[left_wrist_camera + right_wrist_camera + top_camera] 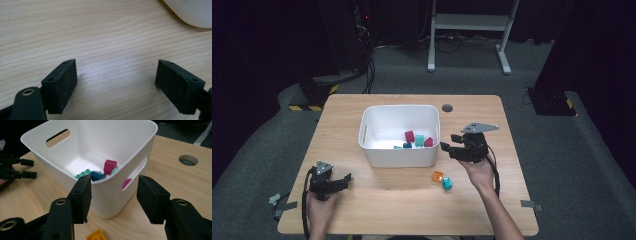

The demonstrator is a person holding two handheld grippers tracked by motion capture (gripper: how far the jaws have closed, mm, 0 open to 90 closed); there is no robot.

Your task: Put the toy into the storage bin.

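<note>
- Hovering beside the white bin (377,150), the right gripper (451,148) has jaws wide, empty.
- Orange block (437,176) lies on the table (387,200), just below it.
- Left gripper (343,180) gapes wide, empty.

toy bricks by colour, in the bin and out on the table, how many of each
Magenta bricks: 2
Turquoise bricks: 3
Dark blue brick: 1
Orange brick: 1
Total: 7, five in the white bin, two on the table.
</note>
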